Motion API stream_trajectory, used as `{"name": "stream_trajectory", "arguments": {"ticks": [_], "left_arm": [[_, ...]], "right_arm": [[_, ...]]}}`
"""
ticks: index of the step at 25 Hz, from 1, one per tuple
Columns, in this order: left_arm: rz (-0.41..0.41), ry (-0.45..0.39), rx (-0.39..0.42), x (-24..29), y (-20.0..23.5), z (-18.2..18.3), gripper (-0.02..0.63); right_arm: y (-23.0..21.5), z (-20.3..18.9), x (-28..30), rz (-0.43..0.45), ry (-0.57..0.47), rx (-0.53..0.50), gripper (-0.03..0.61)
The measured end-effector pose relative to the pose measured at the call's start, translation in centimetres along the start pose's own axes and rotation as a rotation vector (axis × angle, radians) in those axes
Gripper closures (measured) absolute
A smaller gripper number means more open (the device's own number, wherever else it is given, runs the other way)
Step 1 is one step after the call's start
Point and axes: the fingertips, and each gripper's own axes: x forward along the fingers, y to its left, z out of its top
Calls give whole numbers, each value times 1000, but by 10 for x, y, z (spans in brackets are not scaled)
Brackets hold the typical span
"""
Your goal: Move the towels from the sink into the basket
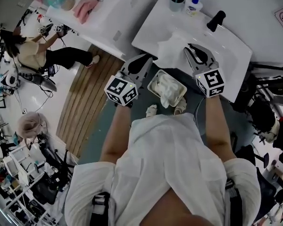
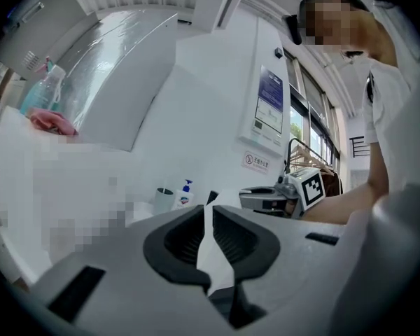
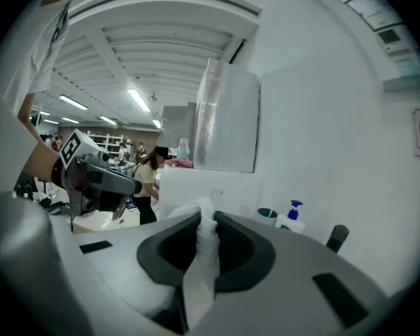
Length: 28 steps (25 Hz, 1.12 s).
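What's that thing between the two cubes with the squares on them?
A basket with a white towel in it sits between them. The head view shows it.

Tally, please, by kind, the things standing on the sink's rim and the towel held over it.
Cup: 1
Soap pump bottle: 1
Black faucet: 1
White towel, in left gripper and right gripper: 1
Total: 4

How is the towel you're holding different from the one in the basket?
The held towel is stretched between the left gripper and right gripper, up by the sink. The basket towel lies crumpled and untouched, low in the basket. Both are white.
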Motion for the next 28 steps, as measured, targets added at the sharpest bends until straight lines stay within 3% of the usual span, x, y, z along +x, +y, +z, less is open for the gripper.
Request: {"name": "stream_trajectory", "arguments": {"ticks": [7, 13, 19, 28], "left_arm": [[-81, -18, 50, -3, -21, 26, 580], [-147, -24, 87, -15, -36, 37, 580], [-178, -18, 96, -30, -41, 35, 580], [-171, -11, 98, -55, -41, 29, 580]], "right_arm": [[-3, 34, -70, -144, -112, 71, 512], [25, 52, -112, -193, -160, 72, 512], [67, 63, -132, -192, -203, 100, 512], [132, 46, -119, -64, -207, 205, 512]]}}
